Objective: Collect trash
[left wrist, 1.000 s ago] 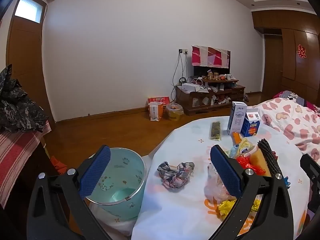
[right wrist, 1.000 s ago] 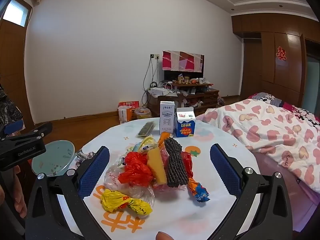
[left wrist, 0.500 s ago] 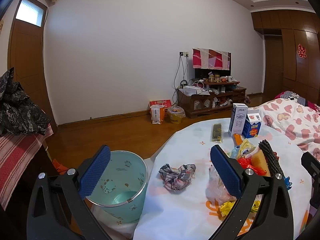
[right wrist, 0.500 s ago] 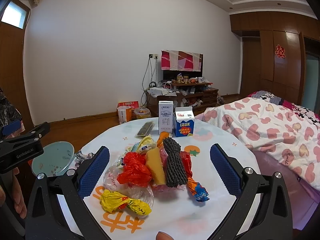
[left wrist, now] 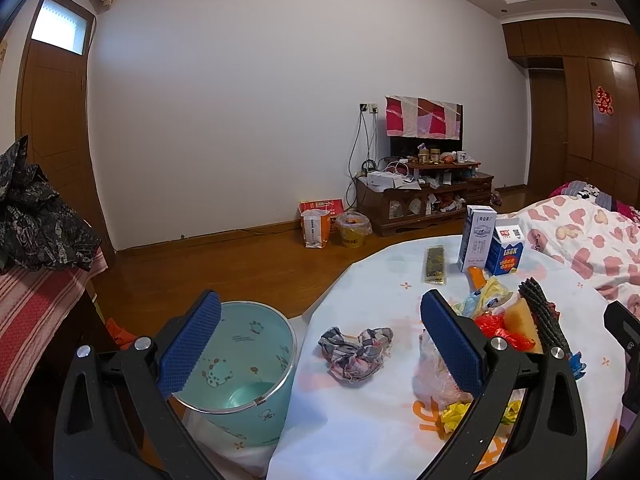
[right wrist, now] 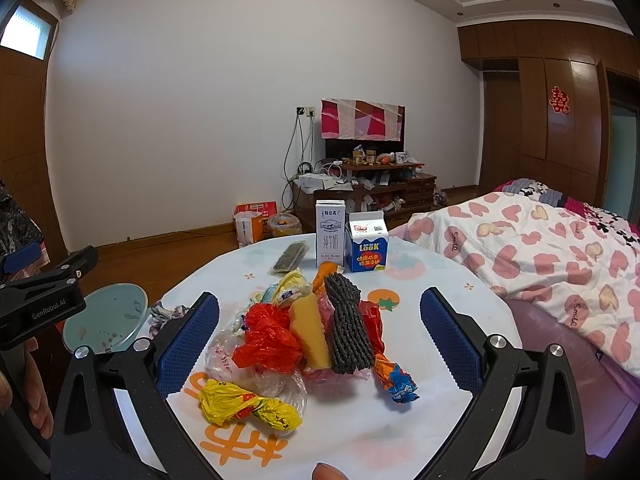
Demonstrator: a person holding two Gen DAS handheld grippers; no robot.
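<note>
Here trash pile (right wrist: 316, 336) between spread right jaws.

Bin (left wrist: 236, 376) left of table (left wrist: 360, 432)

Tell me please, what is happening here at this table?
A person holds a claw in each hand to collect trash, and nothing is picked up yet. The right claw is open in front of a heap of crumpled wrappers and plastic bags on the round table. The left claw is open too, near a crumpled checked cloth. A pale green bin stands beside the table, apparently empty.
</note>
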